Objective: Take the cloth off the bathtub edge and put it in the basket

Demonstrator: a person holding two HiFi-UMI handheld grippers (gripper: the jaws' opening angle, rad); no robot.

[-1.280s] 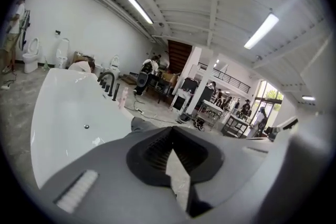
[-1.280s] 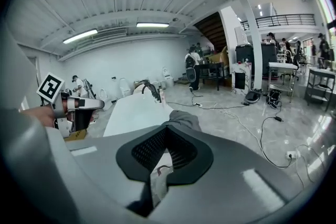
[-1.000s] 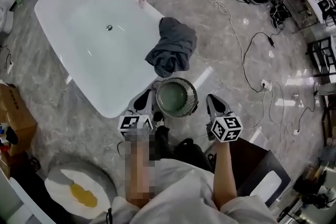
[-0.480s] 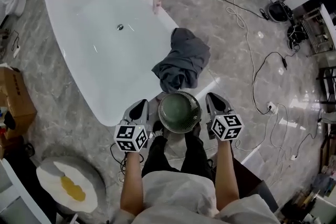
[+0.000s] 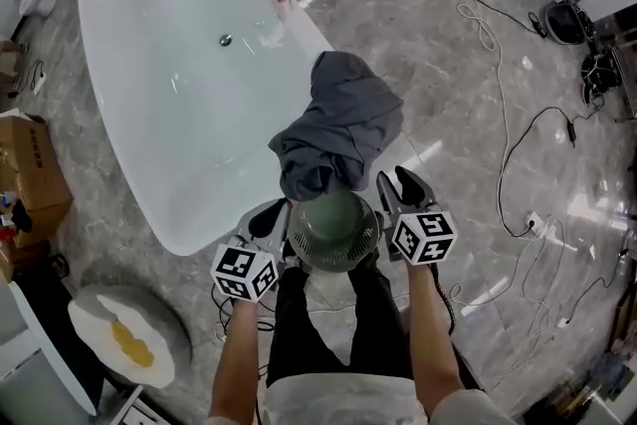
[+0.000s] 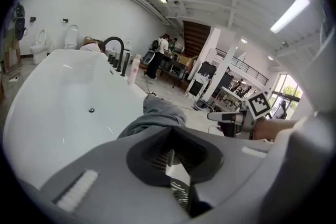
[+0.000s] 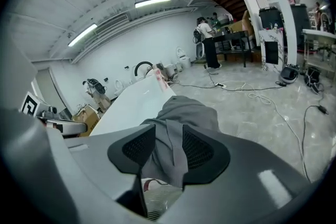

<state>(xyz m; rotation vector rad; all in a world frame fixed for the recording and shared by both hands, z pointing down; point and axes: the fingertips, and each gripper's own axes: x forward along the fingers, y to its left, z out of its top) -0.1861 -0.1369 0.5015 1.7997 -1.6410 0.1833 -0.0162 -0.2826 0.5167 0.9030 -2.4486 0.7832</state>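
- The person has stepped closer to the bathtub (image 5: 129, 105) over the last second. The tub and the floor have slid down the head view, and both arms now reach toward its near right edge.
- The cloth (image 5: 343, 119) has not moved. The dark grey bundle is still draped over the tub's right edge, partly inside and partly hanging down the outside.
- With that approach, the cloth's lower fold now overlaps the far rim of the basket (image 5: 370, 236) in the head view, where a moment ago a strip of floor showed between them.
- The basket stands near the person's feet, between the two tools, and nothing shows inside it.
- The right gripper (image 5: 396, 182) was clenched a second ago and its jaws are now opening. In its own view the cloth fills the gap beyond the pads, but the pads do not press on it, so it holds nothing yet.
- The left gripper (image 5: 269, 214) stays clenched with its pads together and nothing visible between them. It sits just beside the basket's left rim, and basket mesh shows below its jaws.
- In all, the task is at the reach stage. The right tool looks set to take the cloth, and the drop should be short because the basket sits right under the hanging fold.
- The cloth is bulky and loose, so a pinch on one fold may leave the rest trailing over the tub edge.
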